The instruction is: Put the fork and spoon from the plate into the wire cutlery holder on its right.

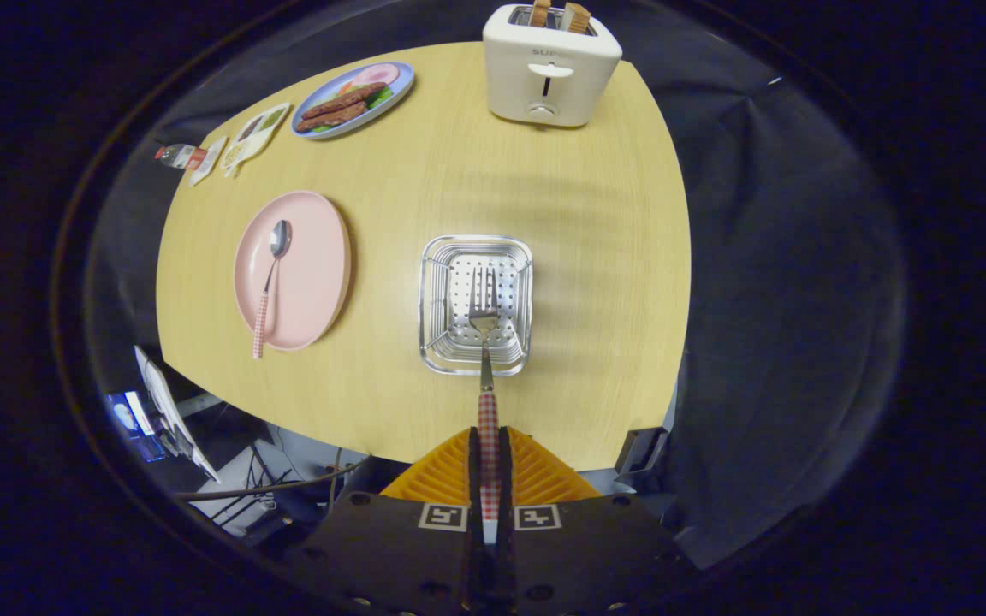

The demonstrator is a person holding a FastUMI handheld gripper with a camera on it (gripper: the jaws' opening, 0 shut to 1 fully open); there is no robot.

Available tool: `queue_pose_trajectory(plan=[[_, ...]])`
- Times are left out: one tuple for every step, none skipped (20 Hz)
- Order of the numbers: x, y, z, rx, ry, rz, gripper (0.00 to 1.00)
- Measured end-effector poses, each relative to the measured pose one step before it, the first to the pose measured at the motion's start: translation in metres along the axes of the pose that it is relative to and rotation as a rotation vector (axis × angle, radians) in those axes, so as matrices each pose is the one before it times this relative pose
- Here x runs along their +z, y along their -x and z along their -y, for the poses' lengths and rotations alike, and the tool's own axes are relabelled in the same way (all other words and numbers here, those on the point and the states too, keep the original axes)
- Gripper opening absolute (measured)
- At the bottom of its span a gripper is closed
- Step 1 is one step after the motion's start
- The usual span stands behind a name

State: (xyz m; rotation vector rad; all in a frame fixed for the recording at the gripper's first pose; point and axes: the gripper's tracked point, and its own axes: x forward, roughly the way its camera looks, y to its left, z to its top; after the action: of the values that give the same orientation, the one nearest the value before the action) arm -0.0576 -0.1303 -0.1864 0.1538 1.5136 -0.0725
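Observation:
My gripper (489, 441) is shut on the fork (485, 359), clamping its red-checked handle between both fingers. The fork points straight ahead, and its tines hang over the open top of the wire cutlery holder (437, 295), which stands on the wooden table just beyond the fingers. Left of the holder lies the pink plate (313, 257). The spoon (270, 282) rests on that plate, bowl toward the far side, with its checked handle sticking out over the plate's near rim.
A white toaster (549, 64) with two bread slices stands at the table's far edge. A blue plate of food (354, 98), sauce packets (253, 137) and a small bottle (178, 156) lie at the far left. The table's near edge (373, 441) sits just ahead of my fingers.

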Motion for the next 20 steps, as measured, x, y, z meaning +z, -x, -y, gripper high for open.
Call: queue_pose_trajectory(plan=[[0.00286, -0.00083, -0.00074, 0.00809, -0.00855, -0.00308, 0.05], [0.00124, -0.00146, -0.00195, 0.01542, -0.00428, -0.00499, 0.05], [0.0016, -0.00096, -0.00142, 0.00996, -0.00834, 0.00203, 0.06], [0.00089, 0.00003, -0.00058, 0.00715, -0.00523, -0.00163, 0.08], [0.00395, 0.00004, -0.00062, 0.00478, 0.00275, 0.00974, 0.09], [0.00232, 0.00045, 0.00086, -0.00369, 0.00232, 0.01247, 0.13], [0.00385, 0.00176, 0.00016, -0.00438, 0.00208, 0.01544, 0.16], [0.00295, 0.00239, -0.00118, 0.00027, 0.00273, 0.01739, 0.16], [0.00134, 0.00013, -0.00151, 0.00638, 0.00382, 0.01716, 0.17], [0.0031, 0.00521, -0.00268, 0.00497, 0.00525, 0.02235, 0.26], [0.00332, 0.00322, -0.00205, 0.00042, 0.00618, 0.02045, 0.39], [0.00319, 0.0033, -0.0021, -0.00077, 0.00546, 0.02997, 0.51], [0.00458, 0.00357, -0.0023, -0.00467, 0.01021, 0.03396, 0.64], [0.00434, 0.00483, -0.00601, 0.00843, 0.01699, 0.03842, 0.68], [0.00549, 0.00374, -0.00874, 0.01624, 0.02344, 0.04101, 0.72], [0.00493, 0.00435, -0.00936, 0.01595, 0.02557, 0.0421, 0.77], [0.00792, 0.00349, -0.00715, 0.01005, 0.00188, 0.04782, 0.78], [0.00804, 0.00335, -0.01159, 0.01973, -0.01035, 0.05023, 0.79], [0.00857, 0.00165, -0.01234, 0.01829, -0.01421, 0.05103, 0.84], [0.00919, 0.0003, -0.01295, 0.02202, -0.01847, 0.06808, 0.89]])
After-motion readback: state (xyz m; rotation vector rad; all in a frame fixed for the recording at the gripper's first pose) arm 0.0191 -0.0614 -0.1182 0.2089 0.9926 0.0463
